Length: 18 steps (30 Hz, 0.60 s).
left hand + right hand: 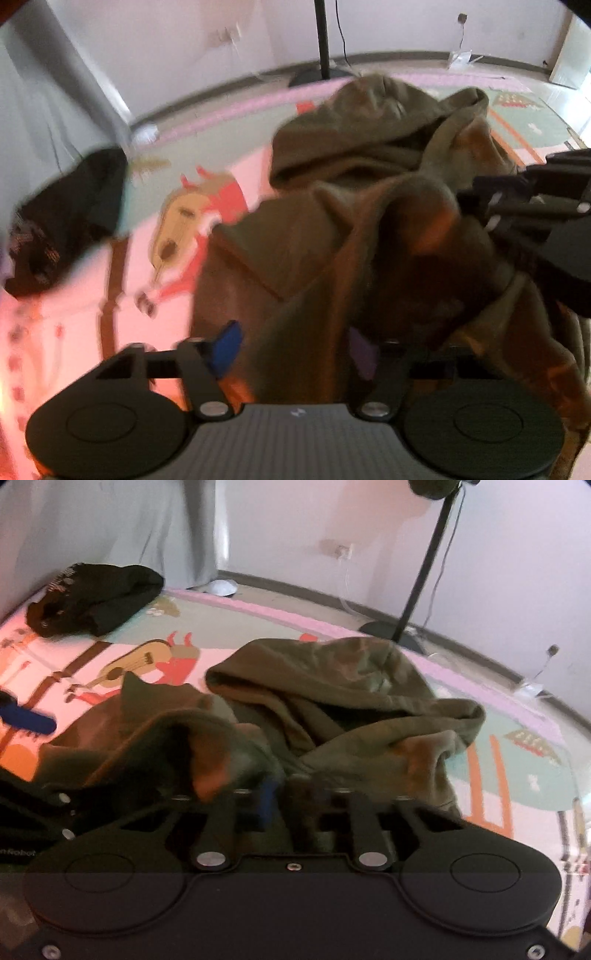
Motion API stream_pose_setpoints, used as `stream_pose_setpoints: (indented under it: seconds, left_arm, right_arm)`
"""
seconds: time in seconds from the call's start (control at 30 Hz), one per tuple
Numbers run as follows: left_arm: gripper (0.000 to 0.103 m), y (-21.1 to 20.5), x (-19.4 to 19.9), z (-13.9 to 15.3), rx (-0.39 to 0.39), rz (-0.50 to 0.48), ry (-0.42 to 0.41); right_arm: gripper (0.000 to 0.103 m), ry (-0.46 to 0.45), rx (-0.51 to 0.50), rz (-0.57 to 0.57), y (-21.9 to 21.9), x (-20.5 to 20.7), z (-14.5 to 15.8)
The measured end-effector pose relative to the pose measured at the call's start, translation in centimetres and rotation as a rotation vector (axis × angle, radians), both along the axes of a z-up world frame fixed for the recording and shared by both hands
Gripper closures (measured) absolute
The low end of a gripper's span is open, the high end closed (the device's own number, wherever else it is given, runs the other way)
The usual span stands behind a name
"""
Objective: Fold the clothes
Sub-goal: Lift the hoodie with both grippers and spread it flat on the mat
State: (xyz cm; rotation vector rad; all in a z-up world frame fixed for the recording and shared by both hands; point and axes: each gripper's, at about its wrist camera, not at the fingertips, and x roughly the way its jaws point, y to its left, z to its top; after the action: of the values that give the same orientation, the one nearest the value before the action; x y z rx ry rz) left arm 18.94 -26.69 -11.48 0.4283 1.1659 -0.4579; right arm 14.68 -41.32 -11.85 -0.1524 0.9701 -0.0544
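An olive-green hoodie (369,147) lies crumpled on a patterned play mat (177,147), its hood toward the far wall. A thick bunch of the hoodie fills the gap between the jaws of my left gripper (295,350), which is shut on it. My right gripper (282,805) is shut on a raised fold of the hoodie (332,686), its fingers almost together under the cloth. The right gripper's black body (535,221) shows at the right of the left wrist view, tips buried in fabric. One blue finger (26,716) of the left gripper pokes in at the far left.
A black garment (96,594) lies folded at the mat's far left corner, near a grey curtain (147,528). A black stand (417,590) with a round base and cables rises beyond the mat by the wall. Bare mat (517,775) extends right of the hoodie.
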Motion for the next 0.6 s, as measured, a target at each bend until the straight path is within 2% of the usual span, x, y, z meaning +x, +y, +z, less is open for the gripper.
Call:
stream_pose_setpoints:
  seconds: [0.03,0.1,0.13,0.2,0.37,0.47,0.53,0.6]
  left_arm:
    - [0.075,0.1,0.0,-0.3,-0.008,0.004,0.022]
    - [0.090,0.3,-0.1,-1.0,-0.022,0.011,0.062]
    - [0.093,0.3,-0.3,-1.1,-0.016,0.010,0.065]
    - [0.095,0.3,-0.6,-0.9,-0.013,0.001,0.058]
    - [0.096,0.8,-1.1,0.9,-0.028,-0.018,0.038]
    - [0.096,1.2,-1.5,1.4,0.001,-0.023,0.024]
    - [0.091,1.8,-2.1,1.7,-0.007,-0.046,0.023]
    - [0.088,2.5,-3.0,1.9,-0.019,-0.063,0.017]
  right_arm:
    - [0.095,-0.001,-0.002,0.004,0.0,-0.1,0.0]
    - [0.097,0.000,0.009,0.006,-0.3,-0.3,0.2]
    - [0.099,0.002,0.019,0.007,-0.5,-0.5,0.4]
    - [0.103,0.000,0.023,0.019,-0.6,-1.0,1.0]
    - [0.103,-0.002,0.052,0.068,-0.2,-2.5,2.7]
    - [0.103,0.016,0.073,0.087,0.5,-3.6,3.0]
    - [0.103,0.025,0.077,0.085,0.7,-4.5,3.2]
    - [0.097,0.049,0.114,0.048,0.1,-5.5,3.2]
